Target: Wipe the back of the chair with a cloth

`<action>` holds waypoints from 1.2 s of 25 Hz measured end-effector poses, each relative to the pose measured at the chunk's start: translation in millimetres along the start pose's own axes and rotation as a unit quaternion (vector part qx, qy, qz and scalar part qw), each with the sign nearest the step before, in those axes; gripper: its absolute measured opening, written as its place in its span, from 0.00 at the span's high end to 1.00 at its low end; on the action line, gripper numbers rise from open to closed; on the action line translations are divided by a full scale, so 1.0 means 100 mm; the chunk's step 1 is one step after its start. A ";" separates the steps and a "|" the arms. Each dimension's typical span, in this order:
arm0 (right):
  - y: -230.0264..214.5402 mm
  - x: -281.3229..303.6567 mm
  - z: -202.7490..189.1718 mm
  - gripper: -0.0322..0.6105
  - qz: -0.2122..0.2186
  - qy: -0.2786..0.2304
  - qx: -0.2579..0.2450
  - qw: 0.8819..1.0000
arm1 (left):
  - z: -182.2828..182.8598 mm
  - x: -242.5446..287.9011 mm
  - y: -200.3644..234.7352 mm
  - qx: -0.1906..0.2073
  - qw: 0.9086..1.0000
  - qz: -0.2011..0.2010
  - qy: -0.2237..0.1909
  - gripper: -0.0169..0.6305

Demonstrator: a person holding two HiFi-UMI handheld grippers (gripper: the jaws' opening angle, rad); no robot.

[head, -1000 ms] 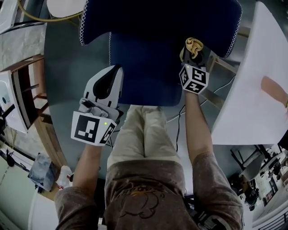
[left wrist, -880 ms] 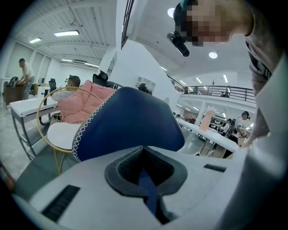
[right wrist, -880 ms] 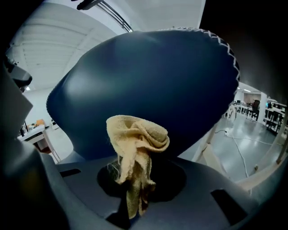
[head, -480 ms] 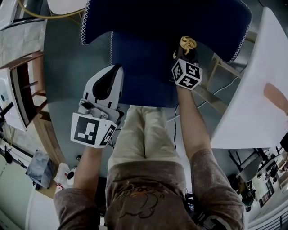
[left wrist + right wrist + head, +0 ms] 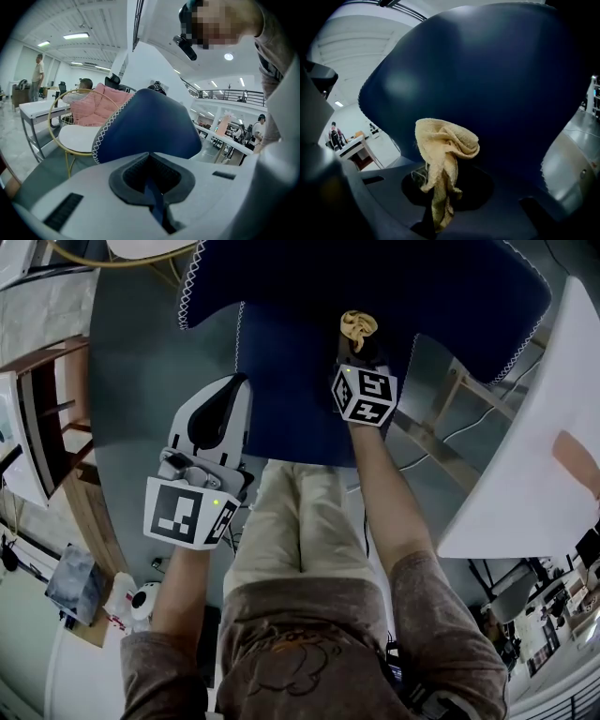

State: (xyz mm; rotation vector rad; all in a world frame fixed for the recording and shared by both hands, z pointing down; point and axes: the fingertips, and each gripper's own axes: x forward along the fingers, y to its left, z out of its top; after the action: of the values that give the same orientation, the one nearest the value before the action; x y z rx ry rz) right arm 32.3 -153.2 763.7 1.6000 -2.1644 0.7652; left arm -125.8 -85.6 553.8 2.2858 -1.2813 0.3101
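Note:
A dark blue chair (image 5: 375,277) with white edge stitching fills the top of the head view, its seat reaching toward my legs. My right gripper (image 5: 359,348) is shut on a bunched yellow cloth (image 5: 358,326) and holds it up at the chair's back. In the right gripper view the cloth (image 5: 445,150) stands out of the shut jaws right in front of the blue back (image 5: 497,70); contact cannot be made out. My left gripper (image 5: 230,395) hovers beside the seat's left edge, shut and holding nothing. In the left gripper view the chair (image 5: 150,122) lies ahead of it.
A white table (image 5: 525,456) stands at the right, with a wooden frame (image 5: 441,442) and cables under it. Wooden shelving (image 5: 56,418) lines the left. A white round chair with a gold frame (image 5: 79,136) and a pink cushion stands beyond the blue chair.
My right gripper has carried the cloth leftward and farther up the chair's back. The left gripper has stayed where it was.

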 end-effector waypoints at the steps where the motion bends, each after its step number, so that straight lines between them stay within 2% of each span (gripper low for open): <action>1: 0.09 0.04 0.01 0.84 0.008 0.001 -0.001 1.000 | 0.00 -0.01 0.02 -0.002 1.000 0.002 0.000 0.97; 10: 0.89 0.29 0.04 0.84 0.098 0.005 -0.022 0.995 | -0.06 -0.10 0.17 -0.009 1.000 0.015 -0.002 0.97; 20: 1.47 0.55 0.04 0.84 0.152 0.016 -0.042 0.987 | -0.07 -0.16 0.34 -0.014 0.999 0.035 -0.007 0.97; 30: 2.01 0.52 0.19 0.84 0.230 0.015 -0.079 0.970 | -0.07 -0.28 0.37 -0.023 0.999 0.045 -0.011 0.97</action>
State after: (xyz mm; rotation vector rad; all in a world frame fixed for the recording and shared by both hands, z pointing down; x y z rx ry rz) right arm -173.6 -159.8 734.1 1.0118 -2.5356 0.7118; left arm -171.7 -77.5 559.2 2.2038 -1.3896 0.2851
